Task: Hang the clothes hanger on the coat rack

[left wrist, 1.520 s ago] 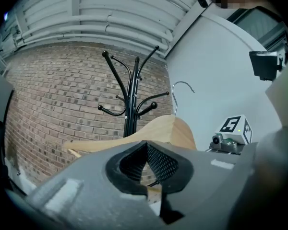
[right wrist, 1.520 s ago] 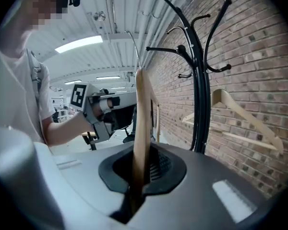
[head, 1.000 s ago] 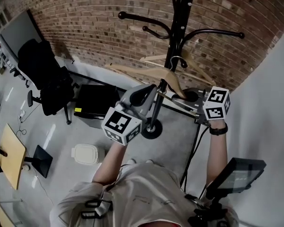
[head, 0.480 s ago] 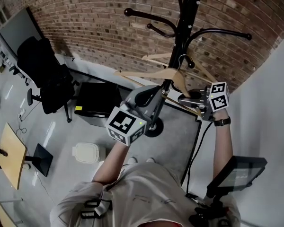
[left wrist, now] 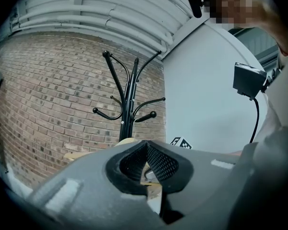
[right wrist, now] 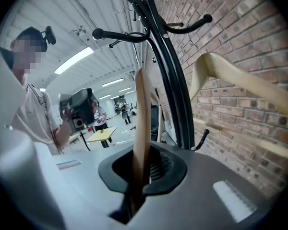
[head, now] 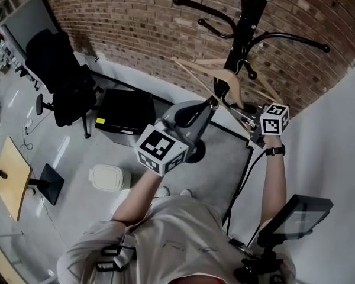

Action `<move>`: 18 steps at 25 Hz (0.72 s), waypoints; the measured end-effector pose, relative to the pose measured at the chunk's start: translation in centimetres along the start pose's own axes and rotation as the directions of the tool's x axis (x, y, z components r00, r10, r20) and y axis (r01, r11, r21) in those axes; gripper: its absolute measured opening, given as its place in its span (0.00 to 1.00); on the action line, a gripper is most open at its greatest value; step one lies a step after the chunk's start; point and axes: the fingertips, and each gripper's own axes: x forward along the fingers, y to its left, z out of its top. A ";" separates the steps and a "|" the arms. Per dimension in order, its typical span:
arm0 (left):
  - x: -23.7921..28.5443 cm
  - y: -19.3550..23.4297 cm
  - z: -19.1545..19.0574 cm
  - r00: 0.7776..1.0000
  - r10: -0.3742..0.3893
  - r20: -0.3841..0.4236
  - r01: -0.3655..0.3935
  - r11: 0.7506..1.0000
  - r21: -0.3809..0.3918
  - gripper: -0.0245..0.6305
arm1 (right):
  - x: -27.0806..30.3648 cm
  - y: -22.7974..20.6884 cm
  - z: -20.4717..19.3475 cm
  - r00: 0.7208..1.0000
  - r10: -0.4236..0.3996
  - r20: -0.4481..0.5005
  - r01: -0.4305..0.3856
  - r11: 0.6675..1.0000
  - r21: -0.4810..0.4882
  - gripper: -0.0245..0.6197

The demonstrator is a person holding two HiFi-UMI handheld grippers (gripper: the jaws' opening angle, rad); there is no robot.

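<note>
The pale wooden clothes hanger (head: 228, 78) with a thin metal hook is close beside the black metal coat rack (head: 248, 22), and the left gripper (left wrist: 146, 164) and the right gripper (right wrist: 144, 169) each have the jaws closed on its wood.

Pale shirt (head: 177, 229), black wristband (head: 274, 151), grey left hand-held gripper (head: 212, 102), grey right hand-held gripper (head: 247, 123), marker cubes (head: 161, 149)

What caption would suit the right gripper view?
Right claw shut on a pale wooden clothes hanger beside the black metal coat rack.
</note>
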 end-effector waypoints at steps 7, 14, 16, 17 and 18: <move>-2.4 1.3 -0.9 0.999 0.050 -0.016 -0.051 0.998 -0.035 0.04 | -0.3 -0.8 -0.4 0.943 -0.331 -0.026 0.315 0.916 -0.247 0.05; -3.1 2.9 -4.0 0.989 0.129 -0.070 -0.129 0.992 -0.004 0.04 | -6.8 1.3 2.8 0.818 -0.511 0.266 0.565 0.802 -0.196 0.30; -3.5 2.6 -3.9 0.989 0.129 -0.066 -0.127 0.991 0.037 0.04 | -9.1 2.3 3.8 0.732 -0.576 0.365 0.659 0.734 -0.163 0.28; -4.0 2.3 -3.9 0.990 0.127 -0.061 -0.124 0.991 0.045 0.04 | -9.8 3.1 4.0 0.689 -0.603 0.402 0.697 0.703 -0.142 0.25; -4.7 1.9 -4.1 0.991 0.121 -0.057 -0.119 0.992 0.043 0.04 | -10.2 4.1 3.8 0.652 -0.627 0.426 0.729 0.673 -0.126 0.22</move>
